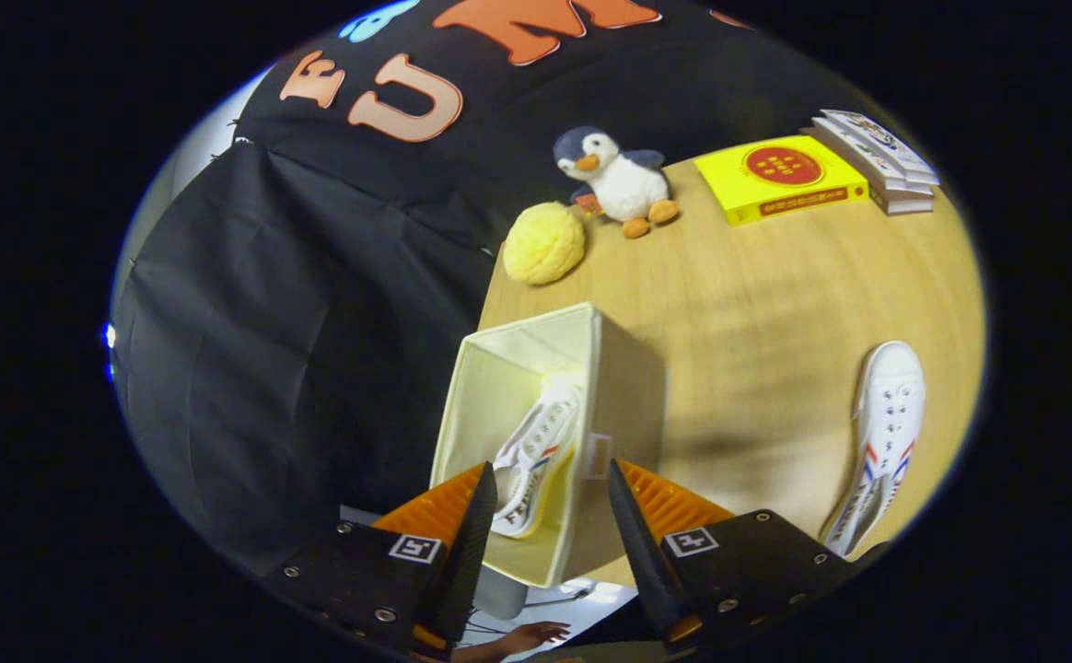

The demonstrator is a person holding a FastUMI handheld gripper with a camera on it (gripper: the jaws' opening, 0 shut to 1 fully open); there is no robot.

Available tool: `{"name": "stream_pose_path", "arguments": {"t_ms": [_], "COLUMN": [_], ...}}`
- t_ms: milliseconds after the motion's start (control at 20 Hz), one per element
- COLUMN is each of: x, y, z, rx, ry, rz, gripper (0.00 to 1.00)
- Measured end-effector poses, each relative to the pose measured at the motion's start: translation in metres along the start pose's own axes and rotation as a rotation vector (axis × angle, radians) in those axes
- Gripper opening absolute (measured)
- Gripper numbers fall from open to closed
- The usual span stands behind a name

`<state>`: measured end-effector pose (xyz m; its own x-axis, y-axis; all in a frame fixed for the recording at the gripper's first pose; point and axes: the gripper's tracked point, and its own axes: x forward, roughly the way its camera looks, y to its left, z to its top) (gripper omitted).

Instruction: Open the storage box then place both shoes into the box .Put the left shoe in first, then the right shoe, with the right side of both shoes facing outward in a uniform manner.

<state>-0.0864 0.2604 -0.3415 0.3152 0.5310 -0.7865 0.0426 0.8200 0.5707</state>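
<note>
Gripper view: cream fabric storage box [628,405] sitting open at the near edge of the pale wooden surface [757,304], one white canvas shoe with red-and-blue stripes [536,451] lying inside it. Tongs [550,516] hanging spread, gripping nothing, fingers flanking the box. Second matching shoe [881,442] lying well apart on the surface. Beyond: yellow round sponge [543,243], plush penguin [617,180], yellow book [780,177].

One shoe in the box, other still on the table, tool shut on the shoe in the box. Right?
Not quite. The gripper view shows the tool open, its fingers apart either side of the shoe in the box, not pressing it. The rest holds: that shoe lies inside the box, the other shoe on the table.
</note>
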Motion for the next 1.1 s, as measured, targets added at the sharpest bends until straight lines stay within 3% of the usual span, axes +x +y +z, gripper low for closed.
{"name": "stream_pose_path", "arguments": {"t_ms": [250, 500, 800, 950, 1100], "x": [-0.038, -0.056, -0.047, -0.035, -0.032], "y": [-0.121, -0.22, -0.276, -0.291, -0.296], "z": [-0.006, -0.049, -0.089, -0.087, -0.071], "rx": [-0.039, -0.071, -0.161, -0.249, -0.256], "ry": [-0.076, -0.033, 0.026, 0.018, -0.044], "rz": [-0.233, -0.428, -0.545, -0.598, -0.618], "gripper": [0.74, 0.74, 0.74, 0.72, 0.64]}}
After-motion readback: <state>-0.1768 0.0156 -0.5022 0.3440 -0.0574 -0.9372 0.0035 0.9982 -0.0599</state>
